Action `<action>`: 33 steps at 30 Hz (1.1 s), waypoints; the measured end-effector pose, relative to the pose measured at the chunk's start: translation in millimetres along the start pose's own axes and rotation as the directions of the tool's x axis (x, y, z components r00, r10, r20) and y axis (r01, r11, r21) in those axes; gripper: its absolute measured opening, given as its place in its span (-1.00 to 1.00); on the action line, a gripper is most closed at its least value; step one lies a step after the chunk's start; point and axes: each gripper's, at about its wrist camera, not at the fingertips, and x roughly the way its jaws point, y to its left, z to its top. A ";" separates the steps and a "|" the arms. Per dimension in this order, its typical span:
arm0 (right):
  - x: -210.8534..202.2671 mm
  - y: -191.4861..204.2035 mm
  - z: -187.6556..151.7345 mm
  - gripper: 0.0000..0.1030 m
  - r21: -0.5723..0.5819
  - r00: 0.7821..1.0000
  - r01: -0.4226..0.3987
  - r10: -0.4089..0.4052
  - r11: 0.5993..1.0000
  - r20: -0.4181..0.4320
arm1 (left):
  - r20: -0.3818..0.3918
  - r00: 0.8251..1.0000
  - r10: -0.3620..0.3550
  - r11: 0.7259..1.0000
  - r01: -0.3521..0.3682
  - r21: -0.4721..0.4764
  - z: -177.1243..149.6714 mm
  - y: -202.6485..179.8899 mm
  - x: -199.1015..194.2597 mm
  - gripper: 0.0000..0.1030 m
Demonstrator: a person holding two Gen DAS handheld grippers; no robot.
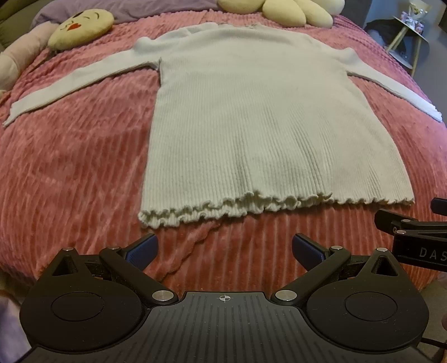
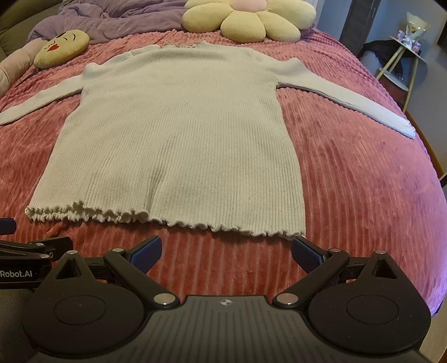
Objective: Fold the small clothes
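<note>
Blue-padded and spread wide, the left claw point(image 1: 225, 250) holds nothing; it hangs over the pink bedspread point(image 1: 69, 173) just short of the sweater's ruffled hem, with a small rumple of the spread lying between its fingers. The right claw point(image 2: 226, 251) is likewise wide apart and empty, its right finger point(image 2: 306, 254) close to the near right corner of the hem, though whether it touches the knit cannot be told. The two claws sit side by side, each showing at the edge of the other's view. Beyond them the cream ribbed sweater point(image 2: 178, 134) lies flat on the bed, hem toward the claws and neck away, body smooth, both sleeves stretched out to the sides. No layer is turned over anywhere that shows, so the folding looks not yet begun: the garment is laid out and ready, and all of the work remains, likely the sleeves brought in across the body and then the body doubled hem to neck. Past the neckline sit a yellow flower cushion point(image 2: 245, 19), a face-shaped cushion point(image 2: 61, 47) and a purple blanket point(image 2: 117, 22), well clear of the sweater.
</note>
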 end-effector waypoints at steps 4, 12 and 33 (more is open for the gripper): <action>0.0 0.8 -1.2 0.92 -0.005 1.000 0.002 -0.002 1.000 0.002 | -0.003 1.000 -0.002 1.000 0.002 -0.005 0.4 0.3 -0.1 1.00; -0.4 1.0 -1.6 0.92 -0.004 1.000 0.000 0.000 1.000 0.003 | -0.008 1.000 -0.001 1.000 0.001 -0.010 0.4 1.1 0.9 1.00; 1.3 1.2 -1.3 0.92 -0.005 1.000 -0.009 0.009 1.000 0.005 | -0.016 1.000 -0.001 1.000 0.001 -0.023 1.2 3.3 4.4 1.00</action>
